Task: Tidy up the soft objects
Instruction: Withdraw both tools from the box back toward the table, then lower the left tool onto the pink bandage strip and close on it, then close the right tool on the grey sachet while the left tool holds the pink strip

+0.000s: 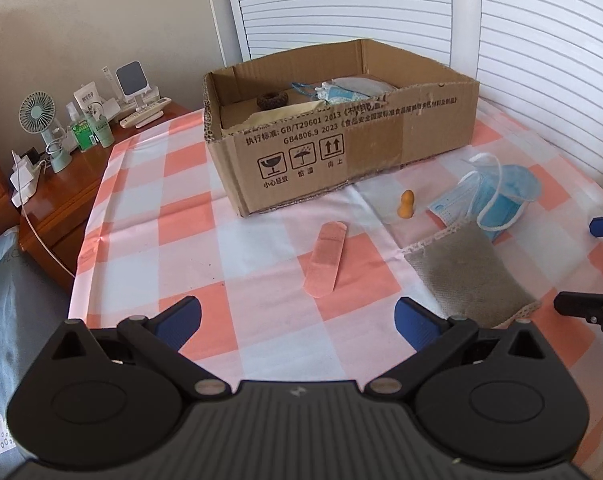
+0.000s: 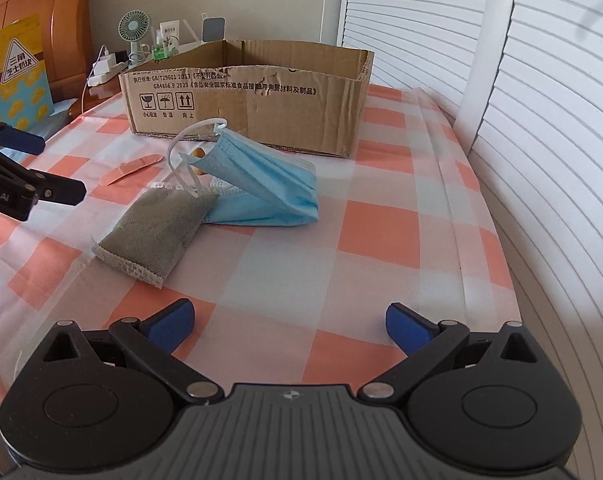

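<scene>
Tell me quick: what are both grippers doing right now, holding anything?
Left gripper: jaws open, holding nothing.
Right gripper: jaws open, holding nothing.

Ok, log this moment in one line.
left gripper: open, empty | right gripper: open, empty | box: some items in | on cloth: bandage, earplug, pouch, mask

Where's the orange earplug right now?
The orange earplug stands on the checked cloth in front of the cardboard box, between the bandage and the blue mask, in the left wrist view.
</scene>
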Available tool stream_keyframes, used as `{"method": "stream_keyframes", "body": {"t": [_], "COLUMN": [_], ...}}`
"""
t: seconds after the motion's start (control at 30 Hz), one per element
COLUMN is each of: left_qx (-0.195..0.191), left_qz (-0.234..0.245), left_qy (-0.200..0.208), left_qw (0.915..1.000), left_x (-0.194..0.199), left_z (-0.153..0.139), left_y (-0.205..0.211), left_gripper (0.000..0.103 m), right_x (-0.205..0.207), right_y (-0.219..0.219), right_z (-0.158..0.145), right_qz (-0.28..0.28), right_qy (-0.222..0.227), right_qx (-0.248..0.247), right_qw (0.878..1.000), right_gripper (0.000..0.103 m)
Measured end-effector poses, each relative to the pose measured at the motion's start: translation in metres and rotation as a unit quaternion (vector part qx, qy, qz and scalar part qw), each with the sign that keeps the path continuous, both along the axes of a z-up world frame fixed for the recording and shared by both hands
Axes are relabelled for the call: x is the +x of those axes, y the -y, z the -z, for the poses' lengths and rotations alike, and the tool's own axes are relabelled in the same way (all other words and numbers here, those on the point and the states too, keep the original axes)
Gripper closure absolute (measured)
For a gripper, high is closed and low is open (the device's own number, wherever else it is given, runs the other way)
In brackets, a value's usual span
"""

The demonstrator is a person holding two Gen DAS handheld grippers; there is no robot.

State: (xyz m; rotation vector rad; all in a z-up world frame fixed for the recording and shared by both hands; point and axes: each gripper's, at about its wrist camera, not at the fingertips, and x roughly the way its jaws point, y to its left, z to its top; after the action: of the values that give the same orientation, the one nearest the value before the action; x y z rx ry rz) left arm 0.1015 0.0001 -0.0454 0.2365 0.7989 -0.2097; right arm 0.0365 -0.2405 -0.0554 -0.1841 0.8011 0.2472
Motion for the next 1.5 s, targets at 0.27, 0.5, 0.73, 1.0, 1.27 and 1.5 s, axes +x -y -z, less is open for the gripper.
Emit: {"method": "stream_keyframes", "body": {"t": [0.27, 0.5, 0.73, 1.0, 1.27, 1.5], "left_qx": [-0.021, -0.061, -0.068, -0.071, -0.074, -0.079], "left_qz": [0.002, 0.019, 0.054, 0.059, 0.036, 0.015], "left_qy": [-0.008, -0.014, -0.013, -0.008, -0.004, -0.003], "left_qw": [0.9997, 0.9978, 0.9961, 0.9957, 0.9966, 0.9968], "left_x": [0.023, 0.041, 0.047, 0.048, 0.043, 0.036], "left_z": [0.02, 0.025, 0.019, 0.016, 0.016, 0.017], "left_y": [-0.002, -0.006, -0.001, 0.003, 0.003, -0.011], "left_gripper": [0.0, 0.0, 0.033, 0.075, 0.085, 0.085], "right_x": [0.005, 0.005, 0.008, 0.009, 0.012, 0.01], "right_y": [-0.001, 0.0, 0.0, -0.002, -0.004, -0.005], "right_z": [0.004, 0.006, 0.006, 0.006, 0.006, 0.004], "right_qz": [0.016, 0.02, 0.018, 0.023, 0.026, 0.028], "right_qy": [0.008, 0.018, 0.019, 0.021, 0.017, 0.01], "right_qx": [0.011, 0.015, 0.016, 0.015, 0.012, 0.006], "right_qw": [1.0, 1.0, 1.0, 0.999, 0.999, 1.0], "right_gripper": [0.0, 0.0, 0.0, 0.0, 0.0, 0.0]}}
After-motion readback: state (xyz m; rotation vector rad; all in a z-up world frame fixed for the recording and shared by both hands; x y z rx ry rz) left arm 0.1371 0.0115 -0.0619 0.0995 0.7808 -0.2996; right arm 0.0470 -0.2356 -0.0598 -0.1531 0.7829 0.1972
